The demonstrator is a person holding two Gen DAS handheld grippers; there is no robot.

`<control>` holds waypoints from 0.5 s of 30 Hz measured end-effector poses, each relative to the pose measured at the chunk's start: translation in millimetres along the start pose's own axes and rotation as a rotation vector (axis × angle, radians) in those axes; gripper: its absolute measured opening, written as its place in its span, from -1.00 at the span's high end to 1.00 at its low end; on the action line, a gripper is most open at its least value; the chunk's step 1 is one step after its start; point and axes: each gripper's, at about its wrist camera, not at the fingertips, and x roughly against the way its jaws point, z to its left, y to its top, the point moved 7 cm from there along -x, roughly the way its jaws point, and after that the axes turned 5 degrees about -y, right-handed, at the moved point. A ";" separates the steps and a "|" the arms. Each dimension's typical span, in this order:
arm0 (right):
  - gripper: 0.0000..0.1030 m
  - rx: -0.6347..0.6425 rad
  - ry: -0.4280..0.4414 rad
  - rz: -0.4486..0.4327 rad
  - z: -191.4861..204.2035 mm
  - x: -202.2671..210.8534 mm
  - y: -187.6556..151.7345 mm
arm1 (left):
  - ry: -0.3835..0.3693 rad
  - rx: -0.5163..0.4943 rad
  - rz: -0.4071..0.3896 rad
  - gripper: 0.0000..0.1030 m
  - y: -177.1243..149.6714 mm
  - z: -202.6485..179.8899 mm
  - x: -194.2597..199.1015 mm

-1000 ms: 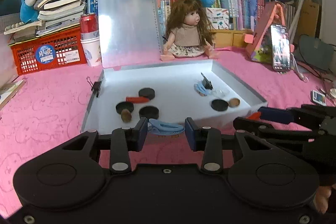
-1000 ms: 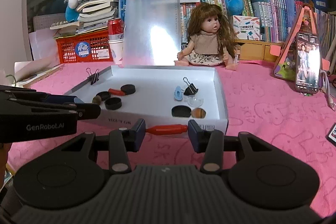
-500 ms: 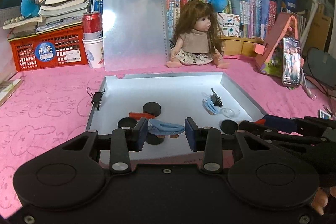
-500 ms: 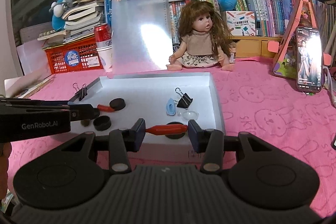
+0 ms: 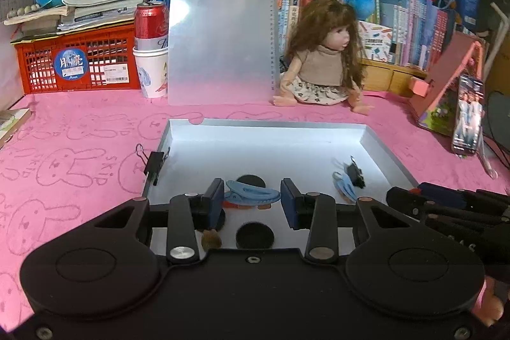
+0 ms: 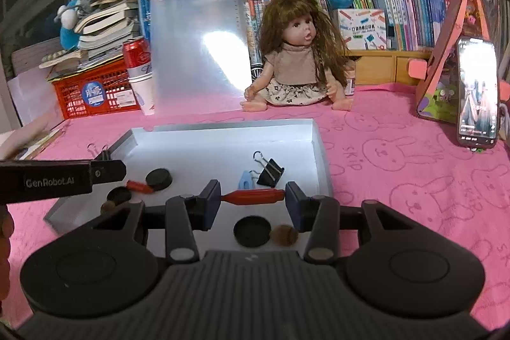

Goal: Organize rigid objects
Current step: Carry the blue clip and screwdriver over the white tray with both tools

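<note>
My left gripper [image 5: 251, 199] clamps a blue plastic clothes peg [image 5: 251, 196], my right gripper [image 6: 253, 198] a red plastic peg [image 6: 253, 197] — both above the shallow white tray [image 5: 387, 153], unplaced; discs and clips already inside.

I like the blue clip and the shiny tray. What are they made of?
The blue clip, pinched in the left gripper, looks like smooth moulded plastic: even colour, soft sheen. The tray looks like thin metal or silver-coated card: matte silvery glare, folded walls. I can't tell which.
</note>
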 end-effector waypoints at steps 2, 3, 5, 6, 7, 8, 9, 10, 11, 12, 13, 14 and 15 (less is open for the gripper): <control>0.04 -0.016 -0.002 0.018 -3.4 -8.9 5.4 | 0.005 0.004 0.010 0.28 5.2 3.1 -8.3; 0.04 -0.023 -0.006 0.024 -4.9 -12.8 8.1 | 0.007 0.008 0.018 0.28 7.7 4.7 -13.2; 0.04 -0.043 -0.010 0.046 -8.5 -24.4 15.3 | 0.010 0.026 0.036 0.28 12.5 8.6 -22.8; 0.04 -0.058 -0.007 0.062 -10.1 -30.5 19.1 | 0.009 0.038 0.048 0.28 14.9 11.3 -28.6; 0.04 -0.076 -0.004 0.077 -11.7 -36.8 23.2 | 0.012 0.053 0.063 0.28 17.7 14.6 -35.5; 0.04 -0.091 -0.003 0.089 -13.1 -42.0 26.0 | 0.019 0.063 0.072 0.28 20.3 17.3 -41.4; 0.04 -0.108 -0.002 0.102 -14.8 -48.3 30.2 | 0.023 0.067 0.079 0.28 22.6 20.1 -46.6; 0.04 -0.122 0.002 0.116 -15.6 -55.0 34.8 | 0.031 0.073 0.083 0.28 25.7 22.8 -52.5; 0.04 -0.131 0.004 0.129 -15.9 -61.2 38.0 | 0.034 0.072 0.089 0.28 28.0 24.6 -57.1; 0.04 -0.140 0.002 0.142 -15.9 -67.1 41.3 | 0.039 0.073 0.095 0.28 30.1 26.0 -62.0; 0.04 -0.149 -0.003 0.156 -16.1 -73.0 44.2 | 0.043 0.076 0.105 0.28 32.3 27.8 -67.3; 0.04 -0.154 -0.007 0.171 -16.4 -78.3 46.0 | 0.044 0.080 0.119 0.28 33.9 29.5 -73.0; 0.04 -0.157 -0.008 0.189 -16.1 -83.9 47.5 | 0.045 0.085 0.131 0.28 34.7 31.2 -77.9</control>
